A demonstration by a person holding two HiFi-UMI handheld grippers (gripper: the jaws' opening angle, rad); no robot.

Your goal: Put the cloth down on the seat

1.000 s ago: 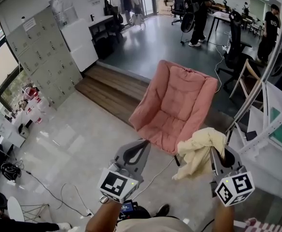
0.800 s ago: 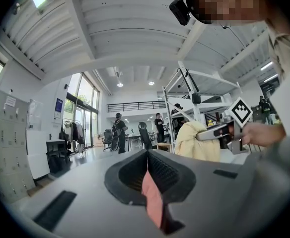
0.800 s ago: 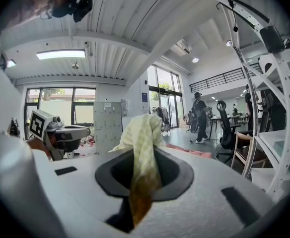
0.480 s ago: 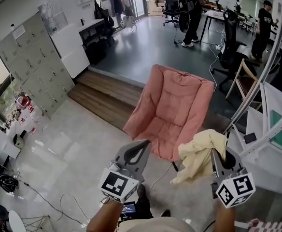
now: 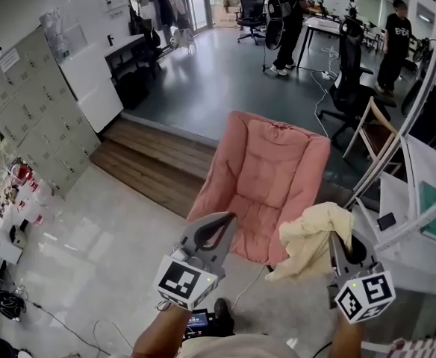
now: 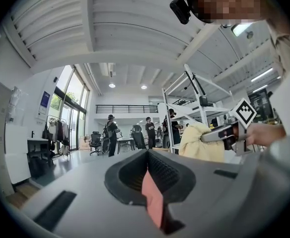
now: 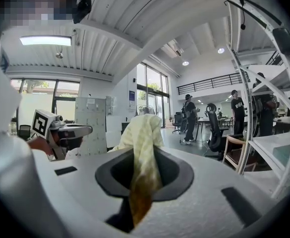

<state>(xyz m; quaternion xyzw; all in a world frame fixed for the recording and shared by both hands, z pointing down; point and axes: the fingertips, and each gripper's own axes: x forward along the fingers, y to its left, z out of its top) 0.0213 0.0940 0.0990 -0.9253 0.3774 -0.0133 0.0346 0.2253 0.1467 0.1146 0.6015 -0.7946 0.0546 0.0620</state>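
- The place is a large open-plan office with a workshop feel.
- Swivel office chairs (image 5: 251,10) and desks (image 5: 330,27) fill the far end, with people (image 5: 284,13) standing beside them.
- Grey lockers (image 5: 35,99) line the left wall, near a clothes rack (image 5: 158,6).
- White metal shelving (image 5: 419,118) stands at the right.
- The left gripper view shows tall windows (image 6: 68,113) and a railed upper gallery (image 6: 127,108).

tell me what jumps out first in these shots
A big pink padded chair stands mid-floor, straight ahead. A pale yellow cloth hangs bunched from the right hand-held gripper, just short of the seat's right edge. The left hand-held gripper is shut and empty.
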